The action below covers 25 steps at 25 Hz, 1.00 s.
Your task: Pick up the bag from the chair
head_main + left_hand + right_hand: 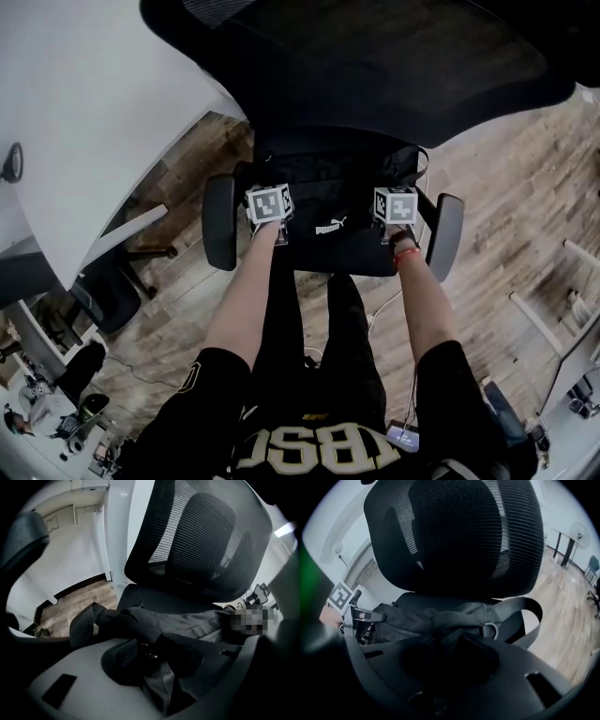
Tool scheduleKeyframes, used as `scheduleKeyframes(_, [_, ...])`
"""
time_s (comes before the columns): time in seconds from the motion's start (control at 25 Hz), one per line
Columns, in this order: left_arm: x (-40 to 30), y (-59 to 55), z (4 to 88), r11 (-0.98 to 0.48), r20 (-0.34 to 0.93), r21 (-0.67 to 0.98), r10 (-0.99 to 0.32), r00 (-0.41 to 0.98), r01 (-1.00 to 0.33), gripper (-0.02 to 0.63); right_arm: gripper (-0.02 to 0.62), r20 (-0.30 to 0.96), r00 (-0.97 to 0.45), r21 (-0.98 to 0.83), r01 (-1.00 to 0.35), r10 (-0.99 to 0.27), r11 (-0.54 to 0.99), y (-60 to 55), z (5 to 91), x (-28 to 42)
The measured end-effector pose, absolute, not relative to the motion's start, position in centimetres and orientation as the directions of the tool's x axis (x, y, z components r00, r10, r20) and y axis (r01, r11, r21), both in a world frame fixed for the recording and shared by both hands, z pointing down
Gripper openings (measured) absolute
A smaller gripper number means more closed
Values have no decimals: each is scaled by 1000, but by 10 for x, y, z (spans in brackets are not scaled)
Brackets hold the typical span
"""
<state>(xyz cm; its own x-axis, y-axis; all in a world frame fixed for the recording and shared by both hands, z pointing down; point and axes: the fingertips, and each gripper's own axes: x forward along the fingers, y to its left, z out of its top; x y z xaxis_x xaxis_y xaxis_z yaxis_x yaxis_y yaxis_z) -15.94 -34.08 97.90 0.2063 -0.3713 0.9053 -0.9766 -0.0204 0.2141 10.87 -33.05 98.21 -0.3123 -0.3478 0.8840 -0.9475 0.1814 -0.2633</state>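
A black office chair point(375, 66) with a mesh back stands on a wood-plank floor point(525, 187), and the black bag point(328, 192) lies across its seat, between the two armrests. Just inside the left armrest point(219, 223), the left gripper point(150, 652) reaches the bag's left end. Its own view shows the jaws drawn together on a fold of the bag's fabric beside a small metal ring, with a webbing strap point(82, 625) looping off to the left. The gripper's marker cube point(269, 202) faces up. On the front of the bag, white print shows the leaping-cat logo and the word PUMA point(330, 227). At the bag's right end, the right gripper point(452, 651) has its jaws clamped on bunched fabric next to a metal D-ring point(491, 630), from which another strap point(525, 616) curves away. A red wristband point(406, 254) circles the right wrist, close to the right armrest point(444, 236).
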Motion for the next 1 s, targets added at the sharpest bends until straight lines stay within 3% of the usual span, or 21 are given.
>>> scheduleKeyframes(0.28, [-146,-338,938,-55,882,240,-404,242,-969,95,54,896,-278,-224,-956,-347,188,-327,946,110])
scheduleKeyframes(1.0, [-144,-324,751,-103,740,204,-635,222,-974,81,43,777,-260,-250,-963,-574,98,-309,762,103])
